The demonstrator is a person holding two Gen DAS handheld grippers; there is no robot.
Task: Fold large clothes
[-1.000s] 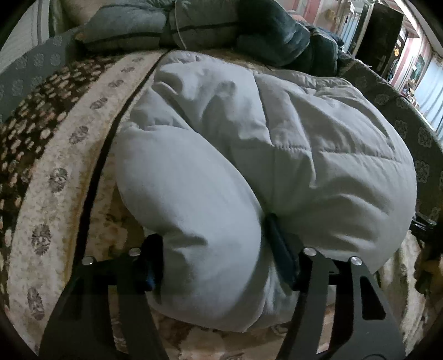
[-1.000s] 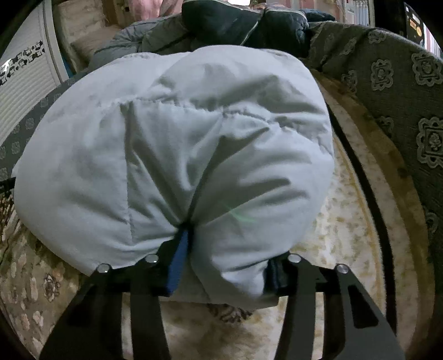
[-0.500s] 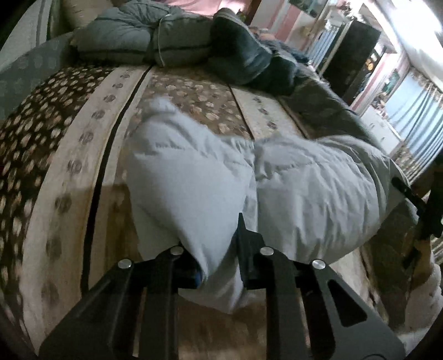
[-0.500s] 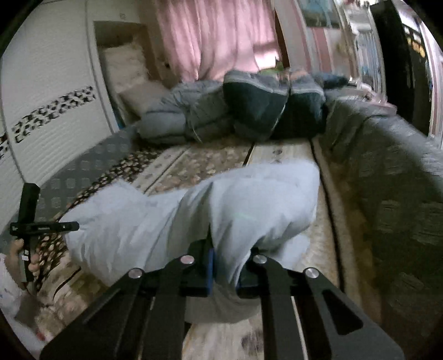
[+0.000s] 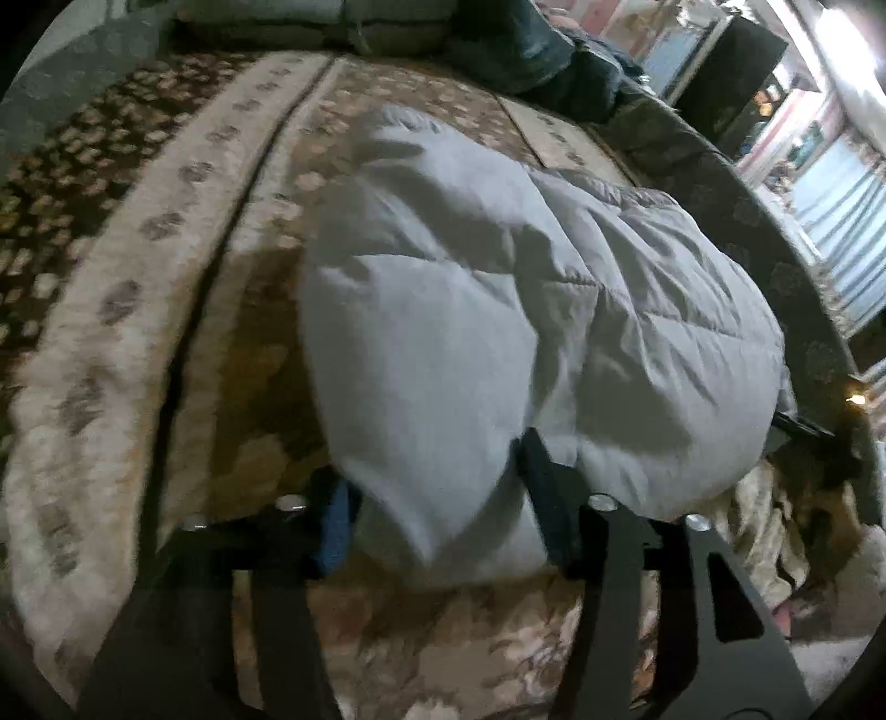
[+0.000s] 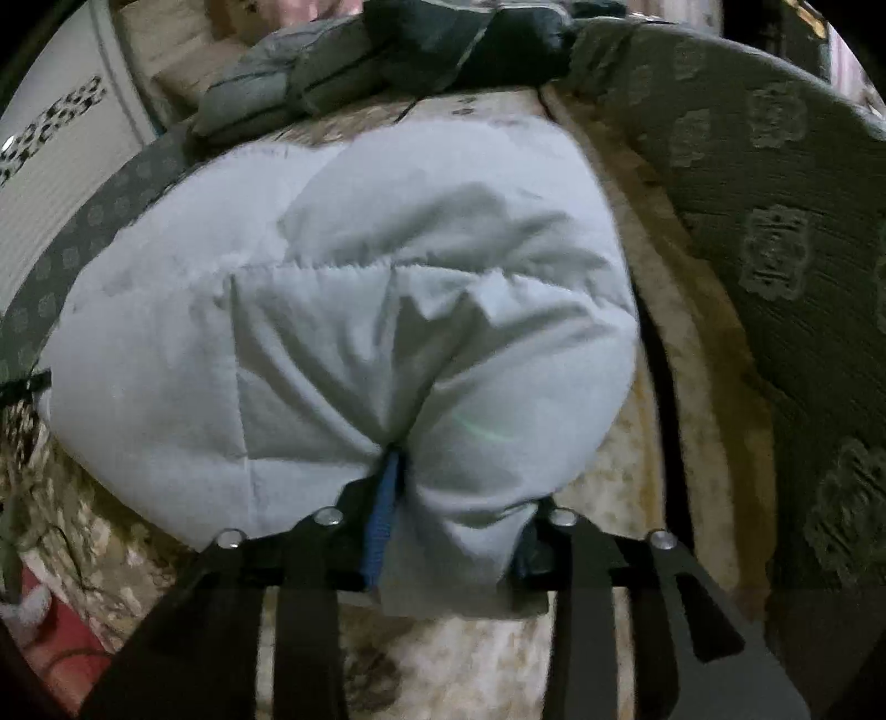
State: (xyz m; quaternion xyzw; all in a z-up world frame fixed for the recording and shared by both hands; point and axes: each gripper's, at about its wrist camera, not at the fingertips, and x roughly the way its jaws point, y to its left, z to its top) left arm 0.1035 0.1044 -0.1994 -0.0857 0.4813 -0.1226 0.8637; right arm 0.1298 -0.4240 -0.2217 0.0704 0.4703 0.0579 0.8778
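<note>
A pale grey quilted puffy jacket (image 5: 526, 310) lies bunched on the patterned bed cover (image 5: 166, 277). My left gripper (image 5: 437, 498) is at its near left edge. The jaws are opening wide, and a thick fold of the jacket bulges between the blue pads without being pinched. In the right wrist view the same jacket (image 6: 360, 277) fills the middle. My right gripper (image 6: 459, 520) is at its near right corner, jaws also opening, with a fold of cloth lying between the fingers. The left pad (image 6: 382, 515) sits in a crease.
Folded grey and dark bedding (image 5: 387, 22) is piled at the far end of the bed (image 6: 332, 72). A dark green patterned cushion wall (image 6: 775, 249) runs along the right side. A dark cabinet (image 5: 725, 72) stands beyond it.
Half a second ago both grippers were pinched narrow on lifted cloth. Now both jaws stand wide and low over the bed, and the jacket has puffed out between them.
</note>
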